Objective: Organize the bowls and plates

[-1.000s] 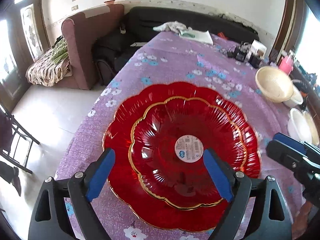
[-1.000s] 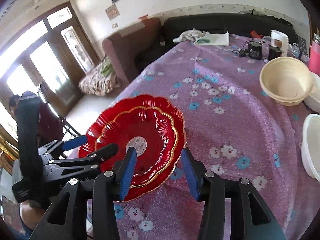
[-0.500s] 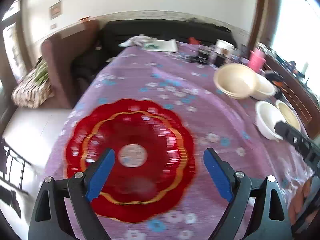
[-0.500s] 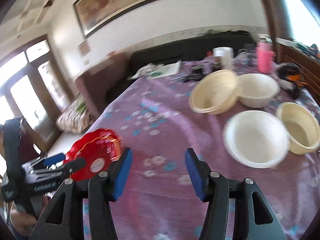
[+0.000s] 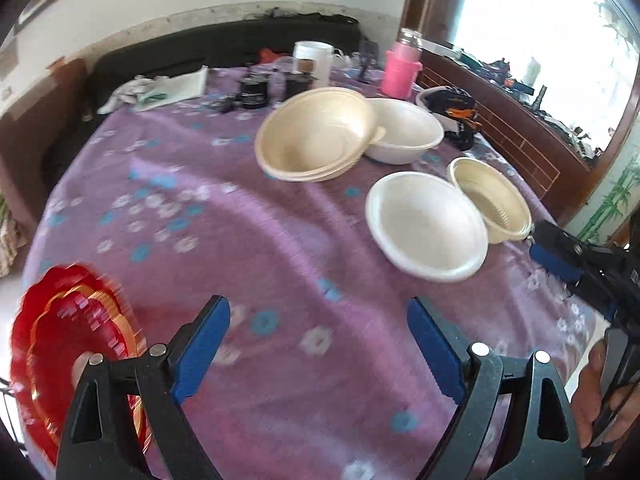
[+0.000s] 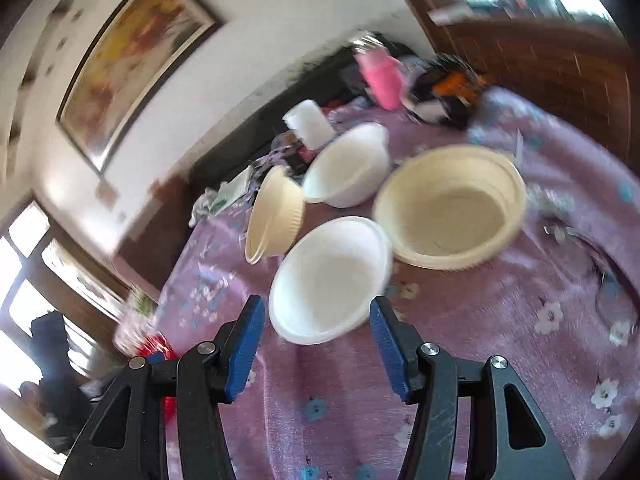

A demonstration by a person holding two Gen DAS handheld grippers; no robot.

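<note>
We held both grippers above the purple flowered surface (image 5: pixel 280 248), and the fingers of each were apart with nothing between them. The left gripper (image 5: pixel 318 348) was over bare cloth, with the red plates (image 5: pixel 60 332) lying stacked at the surface's near left edge. The right gripper (image 6: pixel 316 344) was just before the near white bowl (image 6: pixel 332 280). Beside that bowl stood a cream bowl (image 6: pixel 448 208), and behind them a second white bowl (image 6: pixel 352 172) touching a tilted cream bowl (image 6: pixel 276 216).
</note>
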